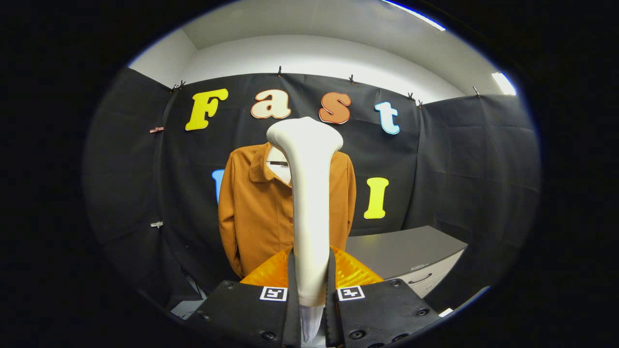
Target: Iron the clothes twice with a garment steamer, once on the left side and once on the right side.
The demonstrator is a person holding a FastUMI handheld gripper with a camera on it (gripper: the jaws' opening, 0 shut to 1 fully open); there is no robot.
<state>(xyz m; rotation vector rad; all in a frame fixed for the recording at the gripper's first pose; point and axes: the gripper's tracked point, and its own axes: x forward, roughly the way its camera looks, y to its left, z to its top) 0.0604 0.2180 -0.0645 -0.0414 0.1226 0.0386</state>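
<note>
Between my hand-held gripper (310, 290) fingers sits the garment steamer (306, 203), clamped by its handle from both sides and standing upright, head at the top. Beyond it I can see the brown jacket (256, 208) hanging on a hanger against the booth wall, well apart from the steamer head. Off to the right there's a grey cabinet (411, 256).

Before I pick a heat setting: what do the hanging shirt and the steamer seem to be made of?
The brown shirt, hanging beyond the tongs, looks like a matte woven fabric, perhaps cotton or a blend: soft folds, no sheen. The steamer, clamped upright between both fingers, looks like smooth moulded white plastic with a soft gloss. The weave is too small to tell.
</note>
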